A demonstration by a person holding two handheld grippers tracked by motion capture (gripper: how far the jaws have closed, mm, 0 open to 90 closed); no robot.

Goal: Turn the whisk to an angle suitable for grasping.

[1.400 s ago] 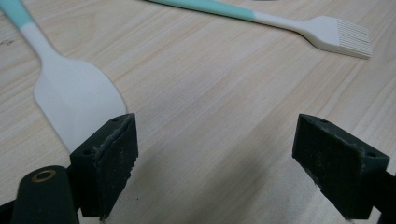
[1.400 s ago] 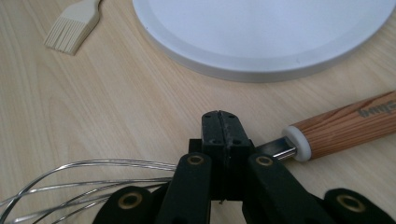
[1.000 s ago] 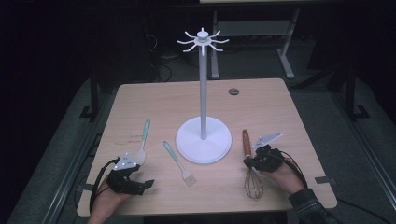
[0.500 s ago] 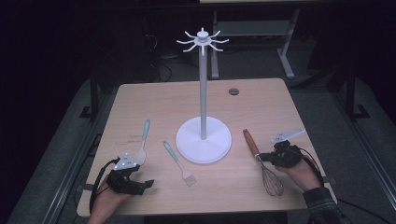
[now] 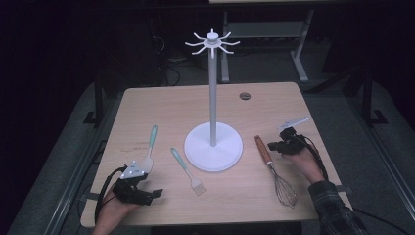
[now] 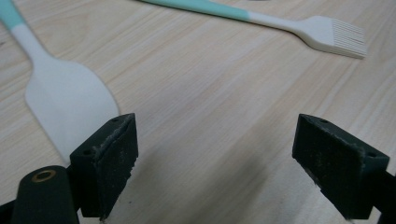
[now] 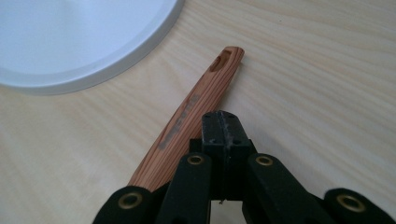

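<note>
Right gripper (image 5: 275, 146): jaws fully closed, empty, just beside the whisk (image 5: 275, 170), right of the white stand (image 5: 213, 146). Left gripper (image 5: 149, 194): jaws wide, empty, near the spatula (image 5: 148, 154), left of the stand.

The right claw (image 5: 275, 146) has slid from over the whisk (image 5: 275, 171) toward the right edge of the high view, and now sits just right of the wooden handle, in the frame's lower right. The whisk has shifted too: it lay under the claw a second ago, and its handle now shows fully, with the wire head (image 5: 285, 191) nearer the tabletop's (image 5: 161, 105) front edge.
</note>
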